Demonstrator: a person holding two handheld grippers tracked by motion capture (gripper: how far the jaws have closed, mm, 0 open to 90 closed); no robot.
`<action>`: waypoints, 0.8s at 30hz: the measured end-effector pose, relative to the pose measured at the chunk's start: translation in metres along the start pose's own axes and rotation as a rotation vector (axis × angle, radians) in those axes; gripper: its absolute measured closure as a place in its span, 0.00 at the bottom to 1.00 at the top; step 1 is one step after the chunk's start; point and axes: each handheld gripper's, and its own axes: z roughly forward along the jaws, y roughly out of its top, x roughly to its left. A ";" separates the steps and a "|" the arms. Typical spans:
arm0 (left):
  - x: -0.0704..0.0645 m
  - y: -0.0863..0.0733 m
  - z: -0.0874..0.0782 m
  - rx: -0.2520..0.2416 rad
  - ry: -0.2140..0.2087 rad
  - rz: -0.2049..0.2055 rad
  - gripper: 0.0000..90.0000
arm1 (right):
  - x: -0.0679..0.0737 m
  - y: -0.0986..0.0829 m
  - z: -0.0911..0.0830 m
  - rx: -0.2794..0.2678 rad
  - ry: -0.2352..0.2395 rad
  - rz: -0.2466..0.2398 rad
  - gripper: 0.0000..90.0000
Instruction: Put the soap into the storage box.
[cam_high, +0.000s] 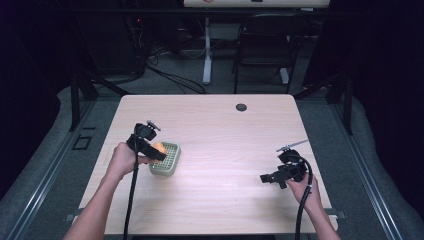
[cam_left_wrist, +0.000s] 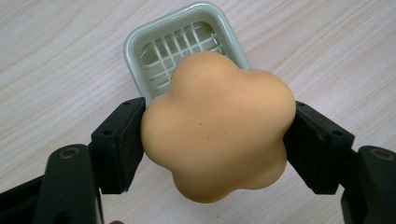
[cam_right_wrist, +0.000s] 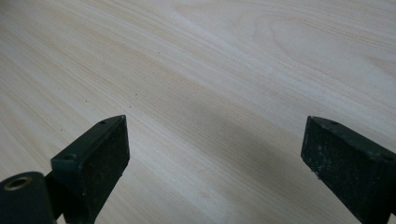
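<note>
Left gripper (cam_left_wrist: 212, 140) was clamped on an orange lobed soft toy (cam_left_wrist: 217, 126), jaws pressing its two sides. Toy sat above the near edge of a pale green grid basket (cam_left_wrist: 135, 44), contact unclear. Basket rested on the bench (cam_high: 225, 130), left of centre. Right gripper (cam_right_wrist: 215, 154) was wide open, holding nothing, low over bare bench, well apart from the basket.
</note>
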 end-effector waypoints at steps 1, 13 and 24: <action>-0.001 0.002 0.002 -0.002 -0.003 -0.007 0.30 | 0.000 0.000 0.000 0.003 -0.001 0.001 0.08; -0.001 0.011 0.012 0.008 -0.006 -0.005 0.30 | 0.001 0.000 0.000 0.004 0.001 -0.001 0.08; -0.001 0.017 0.023 0.030 -0.016 -0.009 0.30 | 0.001 0.000 0.001 0.008 0.003 -0.001 0.08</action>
